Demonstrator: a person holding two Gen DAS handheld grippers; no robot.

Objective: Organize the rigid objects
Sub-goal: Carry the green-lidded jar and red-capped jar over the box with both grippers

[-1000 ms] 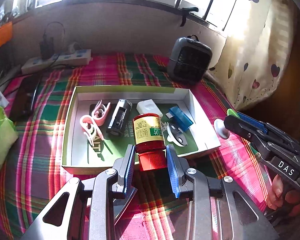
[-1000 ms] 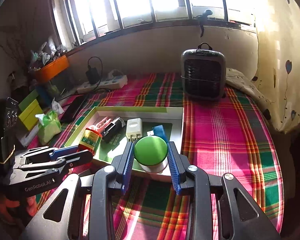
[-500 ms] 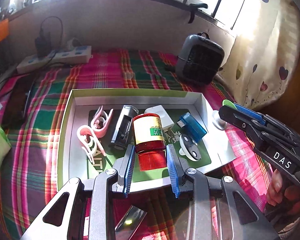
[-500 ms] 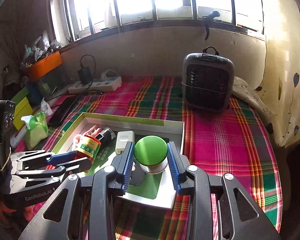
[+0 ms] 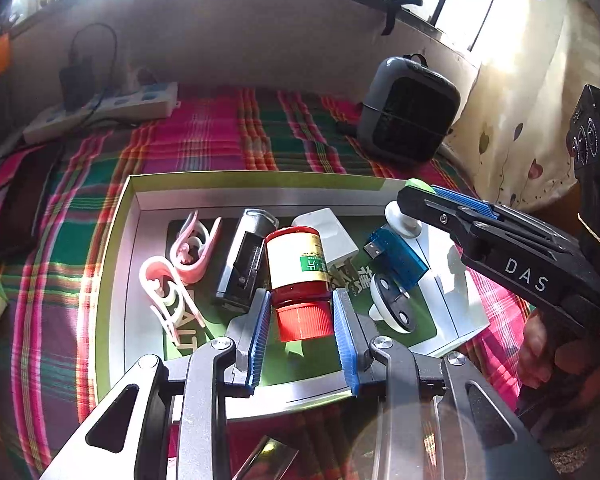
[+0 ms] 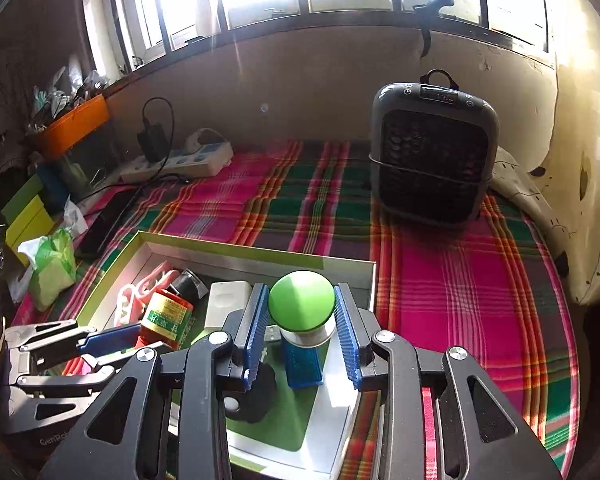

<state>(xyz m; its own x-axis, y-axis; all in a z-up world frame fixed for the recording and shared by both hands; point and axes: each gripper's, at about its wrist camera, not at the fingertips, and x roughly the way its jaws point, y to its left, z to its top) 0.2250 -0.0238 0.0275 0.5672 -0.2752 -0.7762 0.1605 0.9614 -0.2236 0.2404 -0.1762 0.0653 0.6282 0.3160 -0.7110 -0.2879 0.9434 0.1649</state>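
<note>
Both grippers carried in over the tray

The left gripper (image 5: 300, 330), with the red bottle (image 5: 298, 276) in its pads, was short of the tray's (image 5: 116, 276) near rim a second ago; now its fingertips and the bottle's cap are past that rim, above the green mat beside the black holder (image 5: 242, 260). The right gripper (image 6: 302, 334), with the green-topped jar (image 6: 302, 308), was at the near edge too; now the jar hangs over the tray's right end, above the blue USB stick (image 6: 302, 364). In the left view it has advanced toward the tray's far right corner.
</note>
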